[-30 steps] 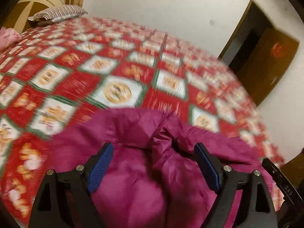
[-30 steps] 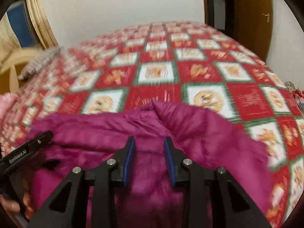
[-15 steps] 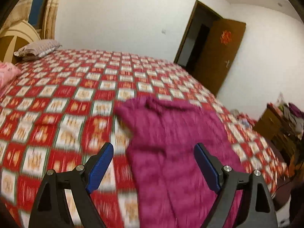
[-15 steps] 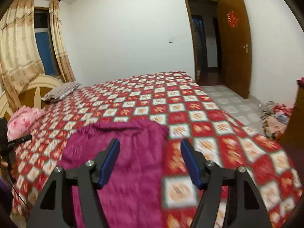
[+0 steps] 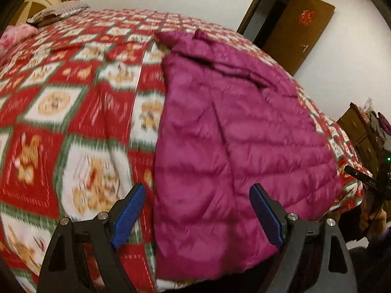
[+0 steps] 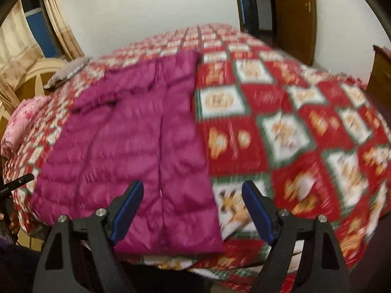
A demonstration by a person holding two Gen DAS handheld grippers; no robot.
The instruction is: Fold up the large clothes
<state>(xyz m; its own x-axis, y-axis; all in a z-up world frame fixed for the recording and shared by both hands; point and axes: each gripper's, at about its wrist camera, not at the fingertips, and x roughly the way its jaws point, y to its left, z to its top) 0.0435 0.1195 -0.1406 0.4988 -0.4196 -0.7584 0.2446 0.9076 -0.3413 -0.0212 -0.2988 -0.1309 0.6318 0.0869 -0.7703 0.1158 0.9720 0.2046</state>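
A magenta quilted puffer jacket (image 5: 234, 134) lies spread lengthwise on the bed, its hem at the near edge and its collar far away. It also shows in the right wrist view (image 6: 136, 146). My left gripper (image 5: 198, 216) is open and empty, hovering over the jacket's near left hem corner. My right gripper (image 6: 193, 212) is open and empty, hovering over the jacket's near right hem corner.
The bed carries a red, white and green patterned bedspread (image 5: 73, 112). A grey pillow (image 5: 58, 12) and pink bedding (image 6: 17, 127) lie at the head end. A brown door (image 5: 298, 31) stands open beyond the bed. A wooden cabinet (image 5: 359, 134) stands at the right.
Both grippers let go of the jacket and opened wide. They pulled back from the collar end to the near hem. The jacket now lies flat and stretched out.
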